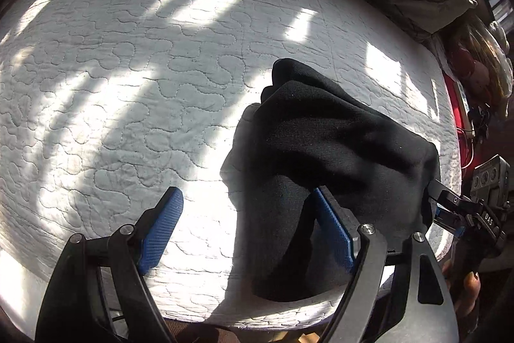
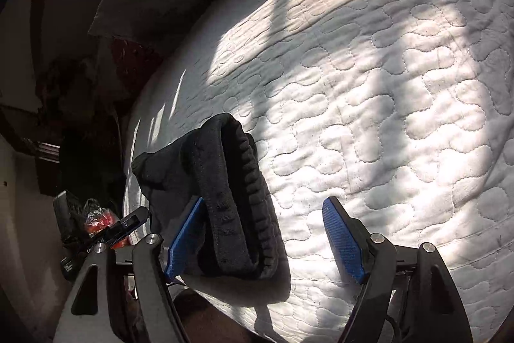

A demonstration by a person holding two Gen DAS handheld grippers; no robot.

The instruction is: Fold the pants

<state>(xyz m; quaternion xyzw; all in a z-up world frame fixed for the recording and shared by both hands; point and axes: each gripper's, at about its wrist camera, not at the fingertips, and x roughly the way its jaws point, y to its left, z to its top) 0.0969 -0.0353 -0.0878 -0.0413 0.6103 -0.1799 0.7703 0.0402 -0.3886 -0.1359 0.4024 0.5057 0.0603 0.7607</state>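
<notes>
The black pants lay bunched at the bed's near edge. Both grippers, left and right, had jaws wide apart, holding nothing. The pants might slide off the edge.

Left wrist view: looks steeply down, close over the white quilted mattress
Right wrist view: lower slant across the mattress
Shared: black pants at the near edge
</notes>
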